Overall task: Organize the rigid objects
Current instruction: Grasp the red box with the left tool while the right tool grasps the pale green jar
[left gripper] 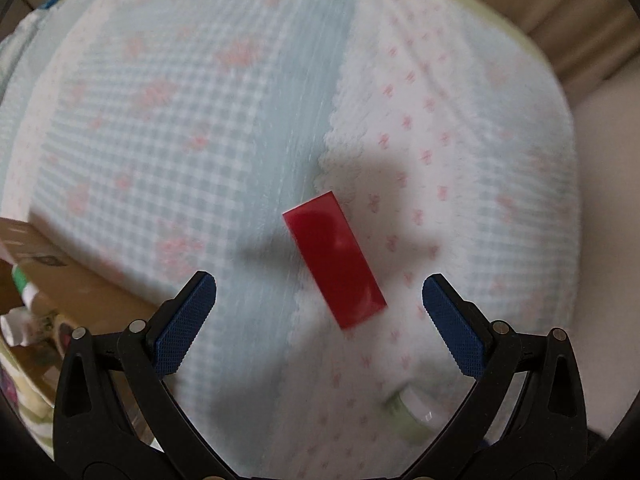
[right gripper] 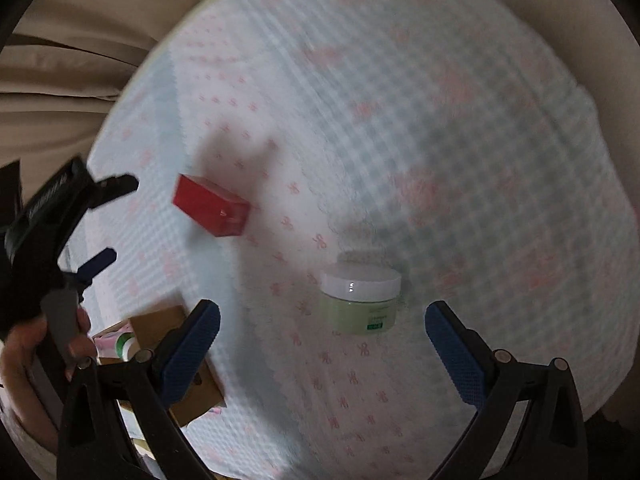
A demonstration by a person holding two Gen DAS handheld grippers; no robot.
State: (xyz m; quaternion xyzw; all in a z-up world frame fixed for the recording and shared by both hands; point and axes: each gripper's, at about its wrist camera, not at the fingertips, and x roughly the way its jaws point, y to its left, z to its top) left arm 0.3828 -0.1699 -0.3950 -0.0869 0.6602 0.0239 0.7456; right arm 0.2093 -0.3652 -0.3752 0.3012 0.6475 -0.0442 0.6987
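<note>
A red rectangular box (left gripper: 335, 259) lies on the quilted cloth, just ahead of and between the tips of my left gripper (left gripper: 319, 285), which is open and empty above it. The box also shows in the right wrist view (right gripper: 211, 206) at the left. A pale green jar with a white lid (right gripper: 360, 298) stands on the cloth ahead of my right gripper (right gripper: 322, 317), which is open and empty. The jar's edge shows in the left wrist view (left gripper: 410, 410). The left gripper (right gripper: 108, 224) appears at the left of the right wrist view, held by a hand.
A cardboard box (left gripper: 76, 284) with tubes and small items in it sits at the left edge of the bed; it also shows in the right wrist view (right gripper: 160, 328). The patterned blue, white and pink cloth (left gripper: 200, 120) covers the surface. Beige curtain folds (right gripper: 60, 68) hang behind.
</note>
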